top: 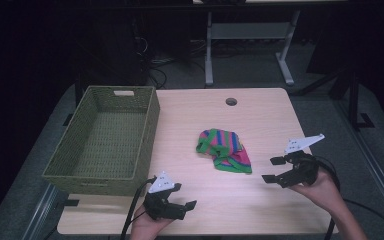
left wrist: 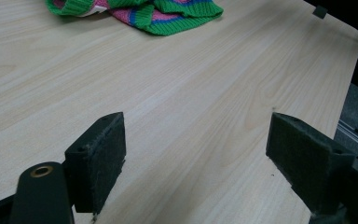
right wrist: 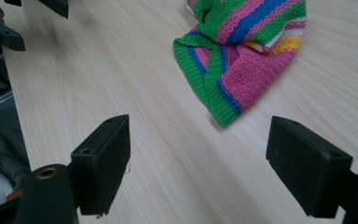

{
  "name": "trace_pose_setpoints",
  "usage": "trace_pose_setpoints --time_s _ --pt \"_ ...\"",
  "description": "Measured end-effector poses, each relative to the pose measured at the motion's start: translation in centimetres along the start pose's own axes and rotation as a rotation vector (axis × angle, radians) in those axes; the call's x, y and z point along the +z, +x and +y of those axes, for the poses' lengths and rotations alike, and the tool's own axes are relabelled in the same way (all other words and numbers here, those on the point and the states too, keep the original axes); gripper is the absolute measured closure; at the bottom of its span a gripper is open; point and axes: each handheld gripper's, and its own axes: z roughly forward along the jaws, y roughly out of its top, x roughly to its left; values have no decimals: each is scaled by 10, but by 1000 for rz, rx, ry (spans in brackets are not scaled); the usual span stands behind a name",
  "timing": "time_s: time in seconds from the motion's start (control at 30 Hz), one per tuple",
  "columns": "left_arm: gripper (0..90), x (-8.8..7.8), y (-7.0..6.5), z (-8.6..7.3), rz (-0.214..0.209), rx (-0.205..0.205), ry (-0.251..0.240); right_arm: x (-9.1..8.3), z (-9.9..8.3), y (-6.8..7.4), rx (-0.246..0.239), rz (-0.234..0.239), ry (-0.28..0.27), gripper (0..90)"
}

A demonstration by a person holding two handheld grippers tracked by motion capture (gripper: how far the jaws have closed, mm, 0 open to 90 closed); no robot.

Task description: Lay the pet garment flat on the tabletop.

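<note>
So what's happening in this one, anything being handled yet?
Not yet. A person holds a two-fingered gripper in each hand over a wooden table. The left gripper and the right gripper are both open and empty, hovering near the table's front edge. A crumpled striped knit cloth lies loose mid-table between them, closer to the right gripper. A green woven basket sits empty on the left side.
</note>
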Motion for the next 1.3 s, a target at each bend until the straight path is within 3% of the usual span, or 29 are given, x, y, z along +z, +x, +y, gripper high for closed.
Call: trace_pose_setpoints --time_s 0.6,1.13,1.3 --pt "179 0 -1 1 5 -4 -3 9 48 -11 -41 14 54 219" --pt "179 -1 -1 1 -2 -7 -10 37 102 -17 -71 18 104 219" --pt "179 3 1 2 1 -10 -3 47 109 -18 -81 17 125 219"
